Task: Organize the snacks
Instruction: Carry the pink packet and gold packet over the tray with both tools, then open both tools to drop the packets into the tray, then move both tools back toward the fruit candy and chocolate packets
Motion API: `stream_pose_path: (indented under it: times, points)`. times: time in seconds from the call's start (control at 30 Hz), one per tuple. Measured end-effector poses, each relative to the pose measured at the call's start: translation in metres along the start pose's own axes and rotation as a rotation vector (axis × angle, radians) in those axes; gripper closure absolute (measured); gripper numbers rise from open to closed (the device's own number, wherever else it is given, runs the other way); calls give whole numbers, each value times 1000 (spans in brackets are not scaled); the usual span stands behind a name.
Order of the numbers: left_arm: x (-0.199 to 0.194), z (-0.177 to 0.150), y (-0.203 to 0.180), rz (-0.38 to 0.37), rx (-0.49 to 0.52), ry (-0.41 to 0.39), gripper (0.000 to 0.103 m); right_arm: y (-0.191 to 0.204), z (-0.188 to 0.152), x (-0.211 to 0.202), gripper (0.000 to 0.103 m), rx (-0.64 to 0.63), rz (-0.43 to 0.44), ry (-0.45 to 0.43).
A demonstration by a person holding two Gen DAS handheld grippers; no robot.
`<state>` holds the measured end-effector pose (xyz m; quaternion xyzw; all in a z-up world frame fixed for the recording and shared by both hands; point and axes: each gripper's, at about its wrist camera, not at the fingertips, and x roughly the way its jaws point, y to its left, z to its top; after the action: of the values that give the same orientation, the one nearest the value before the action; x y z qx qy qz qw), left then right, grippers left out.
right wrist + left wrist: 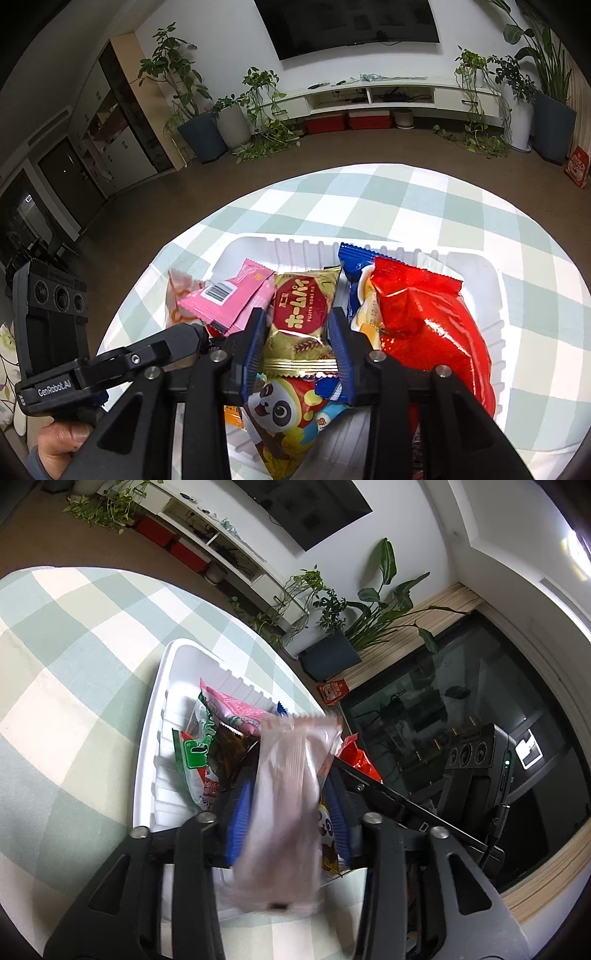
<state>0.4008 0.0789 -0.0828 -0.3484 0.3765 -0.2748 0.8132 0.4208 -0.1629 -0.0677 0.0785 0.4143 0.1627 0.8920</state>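
Observation:
A white tray (476, 266) on a checked tablecloth holds several snack packets. My right gripper (297, 319) is shut on a gold and red pie packet (301, 314) above the tray. Beside it lie a red bag (428, 325), a pink packet (236, 299), a blue packet (352, 266) and a panda packet (288, 410). My left gripper (290, 771) is shut on a pale pink translucent packet (288, 805), blurred, held over the tray (162, 709). Green and pink packets (207, 738) lie under it. The left gripper also shows in the right wrist view (184, 332).
The round table (74, 664) carries the checked cloth. Its edge curves close behind the tray (332, 173). Potted plants, a low white TV shelf and a red box on the floor stand beyond. A hand grips the left tool (62, 435).

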Motion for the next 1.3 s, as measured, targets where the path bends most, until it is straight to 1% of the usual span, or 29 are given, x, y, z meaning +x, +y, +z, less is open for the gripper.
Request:
stream_pose_path:
  times: [0.1,0.13,0.23,0.27,0.3,0.33,0.37,0.5,0.53,0.57,0.63,0.7,0.73,0.83,0.87,0.93,0.97,1.0,1.03,1.1,1.13,1.2,1.3]
  points:
    - [1,2,-3,13,17,-2,49,1,0,0,64,-1,-2,0]
    - [2,2,-3,15,17,-2,42,0,0,0,64,0,-3,1]
    - [2,2,0,15,7,1,41,1,0,-1,62,-2,-2,1]
    - [2,2,1,19,6,0,38,0,-1,-2,60,-3,-1,0]
    - [2,3,1,18,4,-3,34,0,-1,-3,58,-3,-1,-1]
    - [0,3,1,17,2,-9,25,1,-1,-4,58,-2,1,0]
    - [-1,3,0,17,2,-13,22,1,-1,-5,56,2,5,0]
    - [-3,2,-1,19,1,-13,21,2,0,-13,48,8,23,-20]
    - [-3,1,-2,19,6,-13,19,3,0,-16,47,10,25,-27]
    - [-3,0,-4,20,9,-14,14,3,1,-19,46,13,29,-34]
    - [-5,0,-7,17,12,-18,14,4,2,-27,44,19,41,-49]
    - [-6,-1,-10,19,19,-17,14,5,4,-36,38,25,48,-64]
    - [-8,-2,-13,16,25,-18,14,6,4,-41,37,29,55,-70]
    - [-20,-4,-23,6,49,-21,12,8,6,-64,36,37,80,-86]
    - [-25,-5,-28,9,60,-22,8,10,5,-74,35,35,83,-93]
    - [-38,-8,-41,37,105,-24,4,15,0,-102,31,18,98,-131]
    - [-46,-12,-47,56,135,-29,4,18,-7,-120,26,5,102,-156]
    - [-54,-17,-55,80,173,-37,4,21,-14,-133,23,-5,107,-175]
    - [-65,-25,-65,110,225,-50,4,24,-26,-150,22,-20,119,-198]
    - [-80,-43,-78,141,287,-52,4,31,-49,-174,17,-47,140,-212]
    - [-87,-57,-84,161,310,-46,4,33,-64,-187,16,-63,152,-212]
    - [-95,-85,-91,192,337,2,4,38,-94,-205,16,-85,174,-189]
    - [-95,-129,-103,280,416,85,4,46,-140,-220,16,-135,185,-129]
